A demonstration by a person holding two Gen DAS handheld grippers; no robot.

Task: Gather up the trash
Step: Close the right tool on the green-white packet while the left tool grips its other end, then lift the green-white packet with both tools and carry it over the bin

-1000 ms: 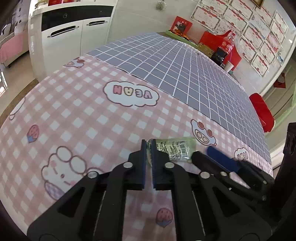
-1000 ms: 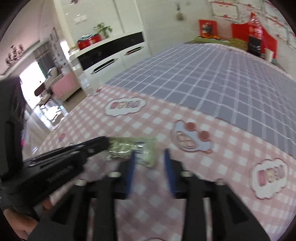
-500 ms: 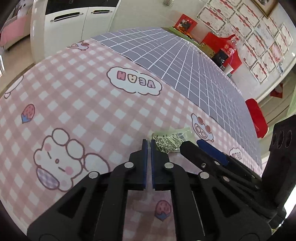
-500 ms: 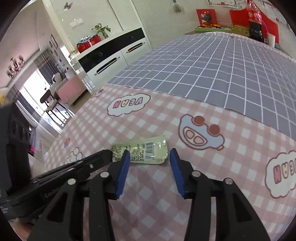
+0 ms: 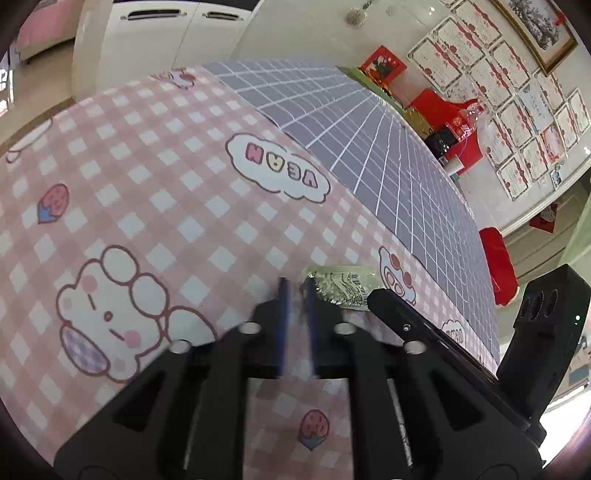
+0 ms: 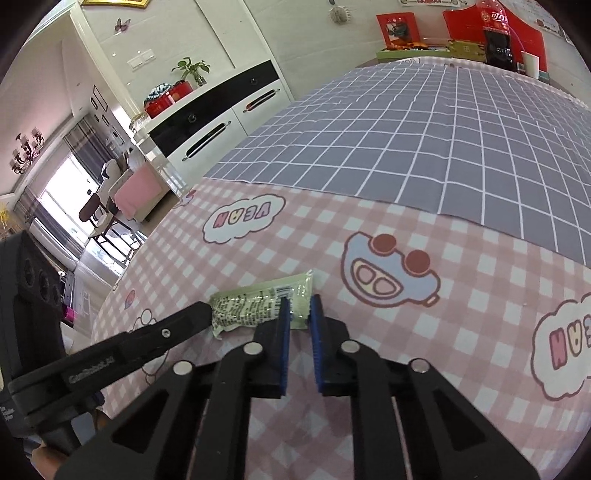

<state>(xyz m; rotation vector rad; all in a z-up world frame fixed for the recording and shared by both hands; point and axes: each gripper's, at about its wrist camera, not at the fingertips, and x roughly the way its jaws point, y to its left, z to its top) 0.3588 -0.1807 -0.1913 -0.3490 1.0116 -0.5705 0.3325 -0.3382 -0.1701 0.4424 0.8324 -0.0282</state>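
Wrapper (image 6: 258,308) end between closing right tongs (image 6: 299,314)

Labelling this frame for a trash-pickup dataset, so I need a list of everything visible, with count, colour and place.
wrapper: one, pale green with black print, lying on the pink cloth
pink checked cloth: one, near half of table
grey grid cloth: one, far half of table
cola bottle: one, dark with red label, far table end
white cabinet: one, black band, along wall
right gripper: black, blue pads, closing on wrapper's end
left gripper: black, blue pads, opening beside wrapper
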